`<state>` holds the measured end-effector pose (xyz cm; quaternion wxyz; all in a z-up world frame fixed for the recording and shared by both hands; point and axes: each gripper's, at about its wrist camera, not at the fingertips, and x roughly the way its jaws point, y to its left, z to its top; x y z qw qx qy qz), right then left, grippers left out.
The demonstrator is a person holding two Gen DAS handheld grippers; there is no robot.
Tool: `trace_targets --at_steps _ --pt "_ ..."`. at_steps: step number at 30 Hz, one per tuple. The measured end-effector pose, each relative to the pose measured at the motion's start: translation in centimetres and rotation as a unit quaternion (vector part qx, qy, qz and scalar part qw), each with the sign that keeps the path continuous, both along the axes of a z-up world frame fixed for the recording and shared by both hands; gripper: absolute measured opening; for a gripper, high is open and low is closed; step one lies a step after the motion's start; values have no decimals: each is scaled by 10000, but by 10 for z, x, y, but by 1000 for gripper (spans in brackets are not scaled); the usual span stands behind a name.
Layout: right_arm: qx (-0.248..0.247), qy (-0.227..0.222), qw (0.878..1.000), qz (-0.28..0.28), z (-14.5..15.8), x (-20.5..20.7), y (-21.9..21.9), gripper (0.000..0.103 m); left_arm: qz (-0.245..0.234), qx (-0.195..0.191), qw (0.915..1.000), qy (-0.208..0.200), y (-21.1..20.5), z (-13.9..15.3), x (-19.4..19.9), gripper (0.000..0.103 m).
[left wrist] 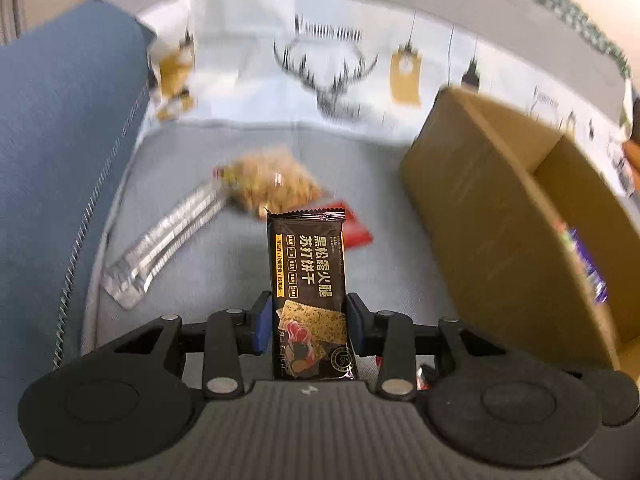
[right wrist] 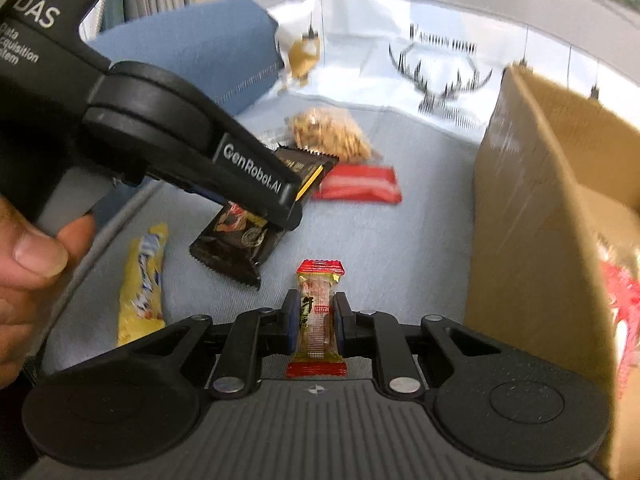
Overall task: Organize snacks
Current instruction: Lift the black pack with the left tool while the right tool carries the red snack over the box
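Note:
My left gripper (left wrist: pixel 309 320) is shut on a black soda-cracker packet (left wrist: pixel 308 280) and holds it above the grey sofa seat (left wrist: pixel 192 272). The same packet (right wrist: pixel 236 236) and the left gripper body (right wrist: pixel 208 160) show in the right wrist view, left of centre. My right gripper (right wrist: pixel 316 320) is shut on a small red-and-gold candy packet (right wrist: pixel 318 312). A brown cardboard box (left wrist: pixel 500 216) stands open at the right, also in the right wrist view (right wrist: pixel 532 216), with wrapped snacks inside (left wrist: pixel 588 264).
On the seat lie a clear bag of yellow snacks (left wrist: pixel 272 184), a silver stick pack (left wrist: pixel 160 248), a red packet (right wrist: pixel 360 186) and a yellow wrapper (right wrist: pixel 142 284). A blue cushion (left wrist: pixel 60 140) is at the left. A deer-print cover (left wrist: pixel 340 76) hangs behind.

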<state>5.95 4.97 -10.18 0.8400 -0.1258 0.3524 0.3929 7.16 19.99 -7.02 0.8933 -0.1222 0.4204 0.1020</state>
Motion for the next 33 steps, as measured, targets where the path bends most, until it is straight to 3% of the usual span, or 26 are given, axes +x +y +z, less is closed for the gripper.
trace_targets --at_steps 9,20,27,30,33 --pt "368 -585 9976 -4 32 -16 -21 17 -27 -323 9946 -987 -4 40 -27 42" --pt "993 -977 9897 -337 79 4 -72 18 -84 -106 9925 -1214 -23 53 -28 42" --pt "1370 -1223 9797 -809 122 44 -122 18 -248 -30 9909 -1326 -48 55 -21 42" --pt "1328 -1287 9754 -1200 120 64 -149 17 -338 -45 9890 -1436 -55 57 -19 42" --pt "1445 -936 9692 -1759 113 85 -174 17 -320 -17 9875 -1541 -59 60 -16 42"
